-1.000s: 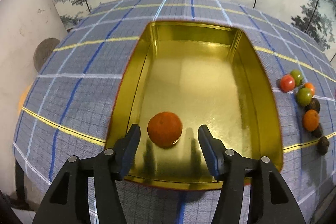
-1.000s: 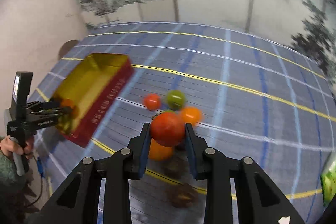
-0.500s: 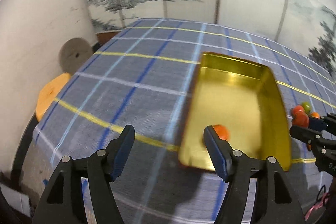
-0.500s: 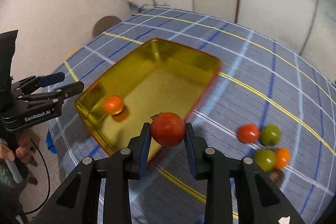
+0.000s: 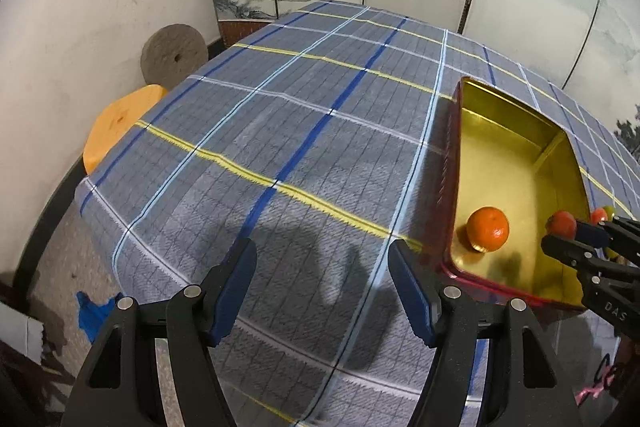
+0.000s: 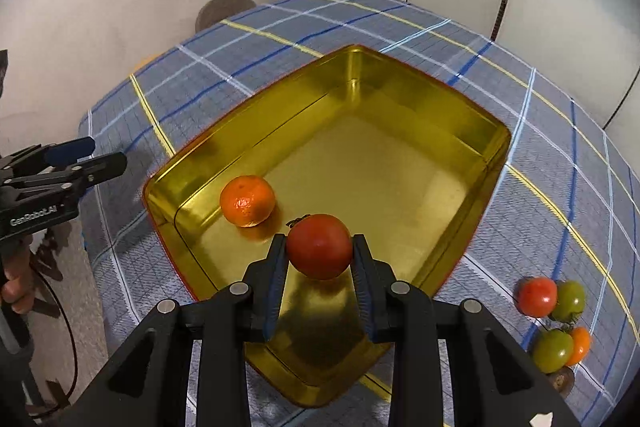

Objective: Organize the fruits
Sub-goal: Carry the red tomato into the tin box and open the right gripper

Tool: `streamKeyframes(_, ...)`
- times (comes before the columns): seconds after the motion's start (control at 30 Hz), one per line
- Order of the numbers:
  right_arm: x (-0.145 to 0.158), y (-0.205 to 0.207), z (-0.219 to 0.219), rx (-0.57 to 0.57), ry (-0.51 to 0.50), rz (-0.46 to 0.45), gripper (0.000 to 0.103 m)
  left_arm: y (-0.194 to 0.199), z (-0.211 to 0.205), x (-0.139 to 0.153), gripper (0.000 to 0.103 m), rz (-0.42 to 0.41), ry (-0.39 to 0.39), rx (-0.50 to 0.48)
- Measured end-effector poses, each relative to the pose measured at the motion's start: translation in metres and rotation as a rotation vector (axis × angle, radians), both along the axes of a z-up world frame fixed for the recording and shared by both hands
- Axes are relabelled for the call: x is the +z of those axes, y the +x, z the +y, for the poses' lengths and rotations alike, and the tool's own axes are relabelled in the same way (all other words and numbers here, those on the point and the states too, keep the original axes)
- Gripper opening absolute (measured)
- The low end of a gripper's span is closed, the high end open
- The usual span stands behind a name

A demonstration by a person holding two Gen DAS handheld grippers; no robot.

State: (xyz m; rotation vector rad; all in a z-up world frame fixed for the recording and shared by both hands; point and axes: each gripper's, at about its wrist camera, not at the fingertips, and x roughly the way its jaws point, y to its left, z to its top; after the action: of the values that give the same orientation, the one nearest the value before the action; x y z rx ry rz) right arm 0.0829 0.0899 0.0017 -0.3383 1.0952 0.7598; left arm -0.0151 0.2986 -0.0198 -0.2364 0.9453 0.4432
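A gold tin box [image 6: 476,123] [image 5: 520,115] with red outer walls sits on the checked tablecloth. One orange tangerine [image 6: 247,200] [image 5: 487,229] lies inside it near a corner. My right gripper [image 6: 320,251] is shut on a red tomato [image 6: 319,245] and hovers over the box's near part; in the left wrist view the tomato [image 5: 561,223] shows at the right edge. My left gripper [image 5: 322,263] stands open over bare cloth to the left of the box, nothing between its fingers; it also shows as the left gripper [image 6: 86,155] at the left edge of the right wrist view.
Loose fruit lies on the cloth right of the box: a red tomato [image 6: 536,296], two green tomatoes [image 6: 570,301] [image 6: 553,350], an orange one [image 6: 580,345] and a dark fruit [image 6: 562,379]. A round orange stool [image 5: 120,125] and a grey stone disc [image 5: 174,55] stand beyond the table's left edge.
My left gripper drew back left off the box, leaving the tangerine inside, and its jaws widened. My right gripper carried the red tomato from the fruit pile to above the box.
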Motion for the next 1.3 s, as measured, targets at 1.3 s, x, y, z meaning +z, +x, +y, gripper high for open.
streamKeyframes(1.3, 0.020, -0.010, -0.023, -0.036, 0.045, -0.010, 0.037, -0.008, -0.025, 0.004, 0.069, -0.014, -0.037, -0.039)
